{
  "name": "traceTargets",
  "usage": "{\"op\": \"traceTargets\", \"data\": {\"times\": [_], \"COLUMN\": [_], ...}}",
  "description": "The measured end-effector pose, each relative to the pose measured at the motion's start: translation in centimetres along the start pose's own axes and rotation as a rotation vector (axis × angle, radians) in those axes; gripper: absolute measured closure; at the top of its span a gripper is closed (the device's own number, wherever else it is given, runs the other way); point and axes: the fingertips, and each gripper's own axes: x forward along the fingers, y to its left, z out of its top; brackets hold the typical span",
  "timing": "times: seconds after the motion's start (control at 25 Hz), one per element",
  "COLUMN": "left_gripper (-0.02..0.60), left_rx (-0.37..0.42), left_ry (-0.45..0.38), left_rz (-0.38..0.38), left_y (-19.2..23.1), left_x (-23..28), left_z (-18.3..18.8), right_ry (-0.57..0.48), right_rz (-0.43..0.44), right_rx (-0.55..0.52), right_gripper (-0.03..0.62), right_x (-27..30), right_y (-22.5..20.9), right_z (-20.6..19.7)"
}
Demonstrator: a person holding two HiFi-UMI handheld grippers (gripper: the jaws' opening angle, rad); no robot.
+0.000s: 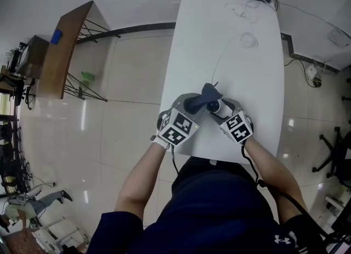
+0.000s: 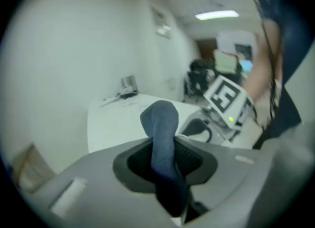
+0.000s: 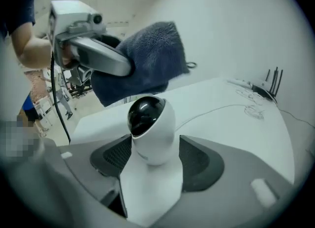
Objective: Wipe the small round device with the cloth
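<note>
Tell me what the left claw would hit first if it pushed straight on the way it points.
Probably the white table, just past the blue cloth held in the left claw. The right claw sits right of that line, though depth is hard to judge.

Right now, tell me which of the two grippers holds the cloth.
The left gripper: its jaws are shut on the dark blue cloth, while the right gripper clamps the small white round device with the black face.
</note>
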Motion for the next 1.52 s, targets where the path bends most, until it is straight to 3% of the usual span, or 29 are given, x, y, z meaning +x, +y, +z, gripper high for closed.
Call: {"op": "traceTargets", "data": {"times": [0.08,0.12,0.16,0.24,0.44,0.6,0.88,1.08,1.24,1.36,1.52], "left_gripper": [0.479,0.479,0.479,0.479,0.479,0.479,0.476,0.476,0.476,0.476,0.476], "left_rx": [-0.391,-0.547,-0.667,-0.811,-0.915,-0.951,-1.073,-1.001,-0.803,-0.555,-0.043], "left_ry": [-0.055,-0.054,-0.040,0.005,0.146,0.212,0.105,0.029,0.025,0.051,0.138], "left_rz": [0.026,0.033,0.039,0.022,-0.072,-0.069,-0.124,-0.083,-0.001,0.075,0.136], "left_y": [3.0,4.0,4.7,4.8,1.6,0.2,-1.4,-1.3,-1.4,-1.3,-3.6], "left_x": [-0.9,-1.0,-0.8,0.3,3.6,4.8,4.8,3.1,1.6,0.7,1.1], "left_z": [-1.0,-2.2,-3.7,-6.6,-10.1,-10.9,-9.6,-7.5,-5.2,-3.4,-1.9], "right_ry": [-0.021,-0.032,-0.044,-0.066,-0.108,-0.139,-0.159,-0.168,-0.157,-0.161,-0.171], "right_rz": [0.000,-0.001,-0.001,-0.005,-0.018,-0.021,-0.006,-0.019,-0.021,-0.012,-0.011], "right_rx": [0.049,0.076,0.104,0.153,0.245,0.274,0.297,0.303,0.279,0.277,0.285], "right_gripper": [0.284,0.285,0.286,0.286,0.290,0.300,0.315,0.327,0.332,0.332,0.333], "right_x": [-0.8,-1.4,-2.1,-3.6,-6.1,-6.8,-7.2,-7.8,-7.9,-7.9,-7.8], "right_y": [-0.5,-0.7,-0.8,-0.9,-1.2,-0.9,-0.1,-0.4,0.2,0.5,0.6], "right_z": [-0.5,-0.8,-1.0,-1.1,-0.9,-0.2,-0.3,-0.7,-1.3,-1.2,-0.9]}}
